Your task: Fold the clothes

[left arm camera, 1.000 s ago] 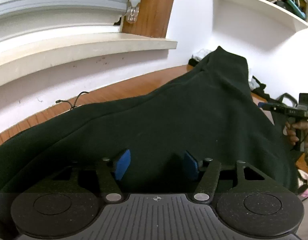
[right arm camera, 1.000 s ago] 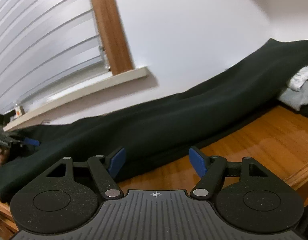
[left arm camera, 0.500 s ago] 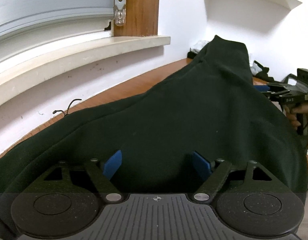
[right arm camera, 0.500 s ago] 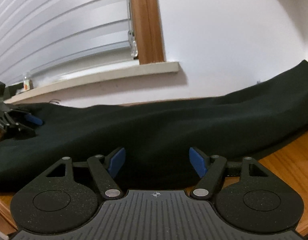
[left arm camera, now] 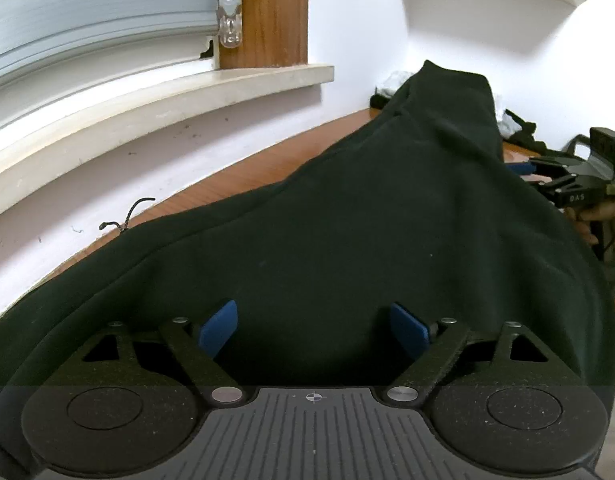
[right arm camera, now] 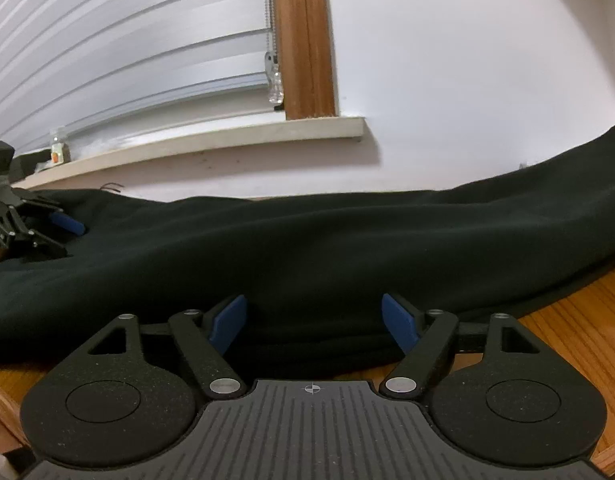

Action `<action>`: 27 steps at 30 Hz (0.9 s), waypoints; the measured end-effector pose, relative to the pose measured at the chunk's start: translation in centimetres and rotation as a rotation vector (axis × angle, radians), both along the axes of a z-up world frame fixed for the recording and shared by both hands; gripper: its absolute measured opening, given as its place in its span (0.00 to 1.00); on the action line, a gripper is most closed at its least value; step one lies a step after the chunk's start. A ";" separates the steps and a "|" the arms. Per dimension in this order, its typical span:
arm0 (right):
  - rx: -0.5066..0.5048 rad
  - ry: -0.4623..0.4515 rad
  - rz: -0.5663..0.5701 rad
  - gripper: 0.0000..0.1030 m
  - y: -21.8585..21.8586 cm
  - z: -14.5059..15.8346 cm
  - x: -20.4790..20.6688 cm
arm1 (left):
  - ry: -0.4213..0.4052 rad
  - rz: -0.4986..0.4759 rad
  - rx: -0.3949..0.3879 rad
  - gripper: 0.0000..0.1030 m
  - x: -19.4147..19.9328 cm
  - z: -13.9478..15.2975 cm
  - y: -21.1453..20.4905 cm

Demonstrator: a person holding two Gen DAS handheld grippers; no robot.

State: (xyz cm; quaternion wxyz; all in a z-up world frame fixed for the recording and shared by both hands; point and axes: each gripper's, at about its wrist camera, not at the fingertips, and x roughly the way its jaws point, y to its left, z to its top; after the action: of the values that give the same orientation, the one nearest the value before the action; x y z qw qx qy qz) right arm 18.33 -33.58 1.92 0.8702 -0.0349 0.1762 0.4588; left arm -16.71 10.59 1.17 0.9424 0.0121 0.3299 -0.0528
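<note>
White letters on the right tongs [left arm camera: 519,168] are too blurred to read.

Matt black garment [left arm camera: 387,220] looks like soft fleece; glossy wooden table [right arm camera: 567,320]; smooth blue, perhaps rubber, fingers [left arm camera: 217,326]

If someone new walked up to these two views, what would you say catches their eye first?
A large dark garment dominates both views, spread along the wooden table under the white window sill. Next come the blue pads: the left hand-held gripper hangs open over the cloth, its jaws having just been opening, with only fabric beneath them. The right hand-held gripper stands open at the garment's near edge, having widened slightly too.
</note>
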 end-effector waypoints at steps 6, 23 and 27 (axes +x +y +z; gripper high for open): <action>-0.002 -0.009 -0.004 0.73 0.2 0.0 -0.1 | 0.007 -0.007 0.009 0.87 0.1 -0.1 -0.2; -0.002 -0.019 -0.005 0.73 0.1 0.1 -0.3 | 0.008 0.070 0.123 0.90 2.8 0.5 -3.6; 0.000 -0.020 -0.006 0.73 0.1 0.1 -0.3 | -0.019 0.097 0.054 0.91 5.7 1.2 -4.1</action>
State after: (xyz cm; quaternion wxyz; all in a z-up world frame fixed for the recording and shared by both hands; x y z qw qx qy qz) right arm 17.99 -33.48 1.97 0.8733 -0.0390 0.1677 0.4557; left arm -10.98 6.48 2.35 0.9464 0.0219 0.3223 0.0022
